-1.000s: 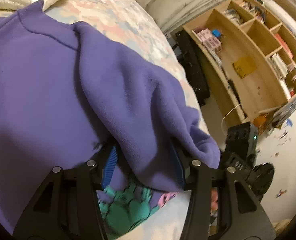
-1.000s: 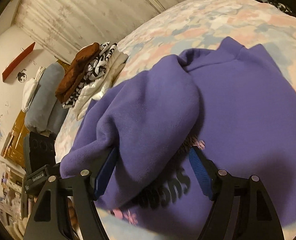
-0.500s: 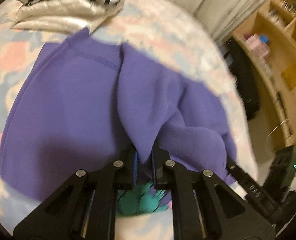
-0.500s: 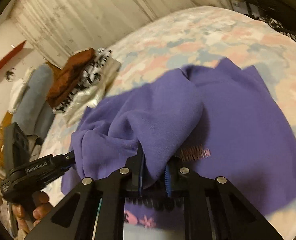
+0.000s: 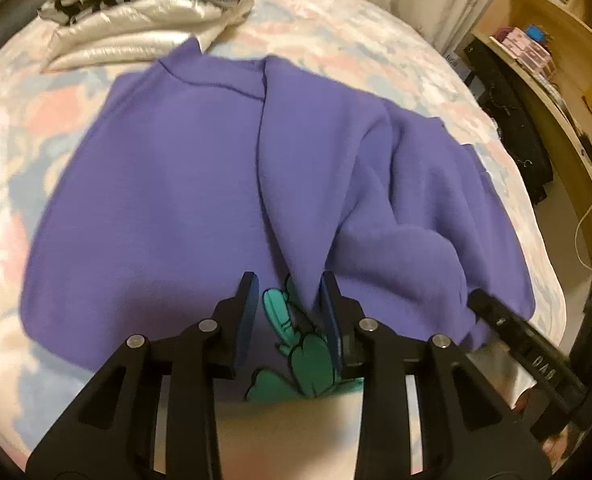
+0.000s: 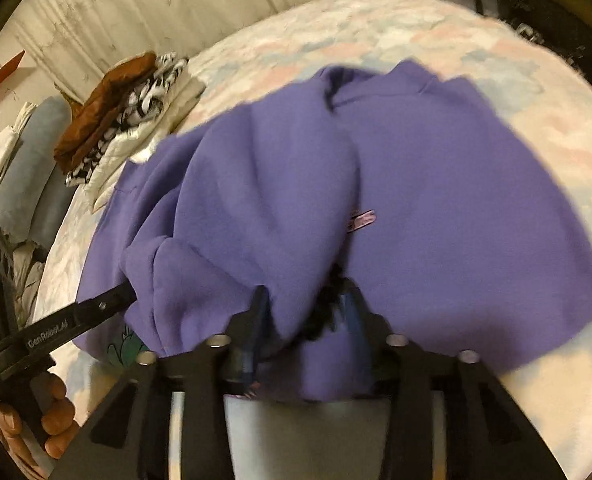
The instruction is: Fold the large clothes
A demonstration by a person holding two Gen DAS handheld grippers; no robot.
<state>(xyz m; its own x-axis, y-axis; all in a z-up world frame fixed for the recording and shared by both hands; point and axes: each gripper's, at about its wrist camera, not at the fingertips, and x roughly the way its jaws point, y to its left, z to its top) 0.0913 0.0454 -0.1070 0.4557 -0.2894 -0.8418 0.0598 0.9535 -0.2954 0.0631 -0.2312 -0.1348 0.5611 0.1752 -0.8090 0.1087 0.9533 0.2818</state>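
Pastel-patterned bedding [image 5: 336, 36] covers the bed, and I take the purple sweatshirt [image 5: 167, 184] lying spread on it as my landmark. Beyond its collar, toward the far left corner, I see a stack of folded clothes [image 5: 143, 12]: brown on top, black-and-white below, pale quilted fabric underneath. One side of the sweatshirt is folded over its middle in a thick ridge, and a teal print [image 5: 304, 360] shows at the near hem.

My left hand-held gripper [image 5: 287, 304] hangs over that near hem. Its jaws have just been opening and stand partly apart; the tip of the fold lies between them, beside the right pad, and the pads do not press it.

My right hand-held gripper [image 6: 308, 312] sits over the near edge of the folded ridge. Its jaws have just been opening too, with purple cloth bunched between them; the picture is blurred, so I cannot tell whether they grip it. Right of the sweatshirt, past the bed's edge, stands a wooden shelf unit [image 5: 568, 92].
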